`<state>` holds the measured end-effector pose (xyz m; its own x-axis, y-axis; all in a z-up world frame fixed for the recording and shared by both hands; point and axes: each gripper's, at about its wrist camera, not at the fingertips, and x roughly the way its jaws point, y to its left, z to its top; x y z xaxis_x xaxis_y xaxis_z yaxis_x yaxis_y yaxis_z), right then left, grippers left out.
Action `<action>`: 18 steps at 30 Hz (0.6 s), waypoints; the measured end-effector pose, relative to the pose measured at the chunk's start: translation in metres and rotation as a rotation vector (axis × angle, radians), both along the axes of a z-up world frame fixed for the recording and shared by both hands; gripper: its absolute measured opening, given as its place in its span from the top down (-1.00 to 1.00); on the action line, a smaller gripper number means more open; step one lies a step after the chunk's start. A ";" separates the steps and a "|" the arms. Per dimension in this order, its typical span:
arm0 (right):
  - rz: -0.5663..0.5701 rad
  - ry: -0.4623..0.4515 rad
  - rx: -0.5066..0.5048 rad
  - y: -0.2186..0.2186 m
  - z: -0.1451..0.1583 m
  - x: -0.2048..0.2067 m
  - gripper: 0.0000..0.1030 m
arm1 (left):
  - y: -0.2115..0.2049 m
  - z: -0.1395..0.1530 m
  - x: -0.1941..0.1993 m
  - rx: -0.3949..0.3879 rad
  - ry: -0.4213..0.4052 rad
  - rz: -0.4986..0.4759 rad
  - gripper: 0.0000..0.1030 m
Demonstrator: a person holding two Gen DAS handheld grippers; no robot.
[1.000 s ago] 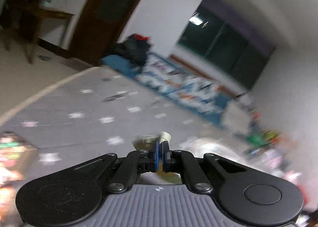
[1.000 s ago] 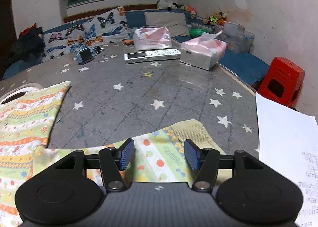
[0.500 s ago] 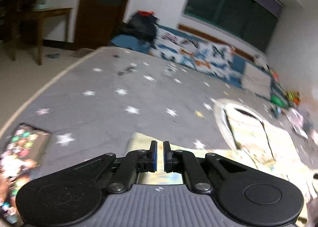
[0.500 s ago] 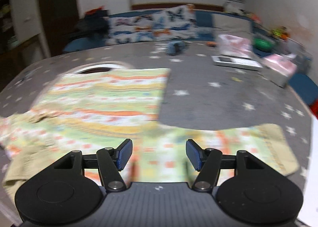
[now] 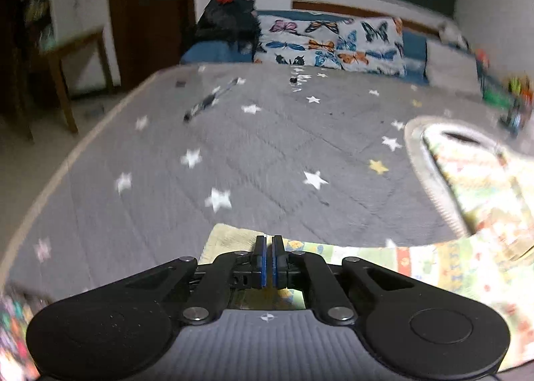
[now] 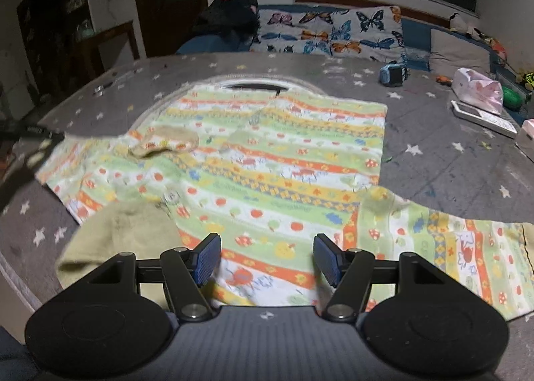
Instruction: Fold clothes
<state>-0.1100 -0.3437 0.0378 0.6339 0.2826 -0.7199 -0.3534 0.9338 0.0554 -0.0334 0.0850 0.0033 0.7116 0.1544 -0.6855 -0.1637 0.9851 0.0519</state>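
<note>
Pinched shut, my left gripper (image 5: 267, 261) sits over the olive cuff (image 5: 230, 241) of one sleeve, which lies on the grey star-print quilt (image 5: 233, 164); whether cloth is caught between the pads I cannot tell, since the tips hide the contact (the cuff's edge shows just past them). From this side the shirt's body (image 5: 474, 187) trails off to the right. Seen from my right gripper (image 6: 267, 257), the jaws have just been opening and stand wide with nothing clamped. They hover above the striped, fruit-print shirt (image 6: 267, 164), spread flat so its seams can guide a fold. One sleeve (image 6: 450, 247) stretches right; the other cuff (image 6: 123, 231) lies at the left.
</note>
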 end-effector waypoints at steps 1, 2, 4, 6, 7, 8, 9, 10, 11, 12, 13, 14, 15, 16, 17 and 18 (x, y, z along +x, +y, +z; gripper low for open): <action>0.002 0.009 -0.011 0.000 -0.003 0.001 -0.22 | -0.001 -0.002 0.002 0.023 -0.004 -0.008 0.93; 0.004 0.018 -0.023 -0.001 -0.006 0.001 -0.23 | -0.002 -0.005 0.004 0.041 -0.008 -0.016 0.92; 0.007 0.016 -0.055 0.000 -0.010 0.000 -0.32 | 0.003 -0.007 0.003 0.019 -0.016 -0.020 0.92; 0.009 0.024 -0.065 -0.004 -0.013 0.001 -0.37 | 0.007 -0.006 0.004 0.002 -0.012 -0.011 0.87; 0.010 0.028 -0.070 -0.005 -0.014 0.001 -0.37 | 0.009 -0.005 0.005 -0.003 -0.008 -0.004 0.87; 0.015 0.035 -0.076 -0.007 -0.014 0.002 -0.37 | 0.009 -0.003 0.005 0.001 0.000 0.000 0.87; 0.022 0.037 -0.085 -0.007 -0.013 0.002 -0.37 | 0.006 -0.001 0.005 0.020 0.009 0.001 0.86; 0.029 0.039 -0.094 -0.007 -0.013 0.002 -0.37 | 0.004 0.001 0.005 0.051 0.014 0.004 0.84; 0.033 0.039 -0.101 -0.006 -0.012 0.002 -0.37 | -0.001 0.002 0.004 0.098 0.015 0.022 0.68; 0.040 0.034 -0.109 -0.005 -0.010 0.001 -0.37 | -0.005 0.004 0.003 0.136 0.015 0.037 0.57; 0.047 0.028 -0.117 -0.004 -0.008 0.000 -0.37 | -0.009 0.006 0.000 0.127 0.013 0.037 0.57; 0.052 0.022 -0.117 -0.002 -0.006 -0.001 -0.37 | -0.012 0.008 -0.002 0.119 0.010 0.036 0.57; 0.057 0.015 -0.112 0.000 -0.003 -0.001 -0.37 | -0.016 0.010 -0.005 0.105 0.005 0.031 0.57; 0.063 0.008 -0.107 0.002 -0.001 0.000 -0.37 | -0.023 0.015 -0.009 0.062 -0.008 0.004 0.57; 0.069 0.002 -0.102 0.005 0.002 0.000 -0.37 | -0.031 0.019 -0.013 0.020 -0.022 -0.024 0.58; 0.075 -0.005 -0.097 0.007 0.004 0.000 -0.37 | -0.039 0.024 -0.018 -0.023 -0.035 -0.053 0.59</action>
<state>-0.1096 -0.3364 0.0421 0.6171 0.2587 -0.7431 -0.4225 0.9057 -0.0355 -0.0510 0.0460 0.0271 0.7421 0.1003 -0.6627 -0.1122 0.9934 0.0247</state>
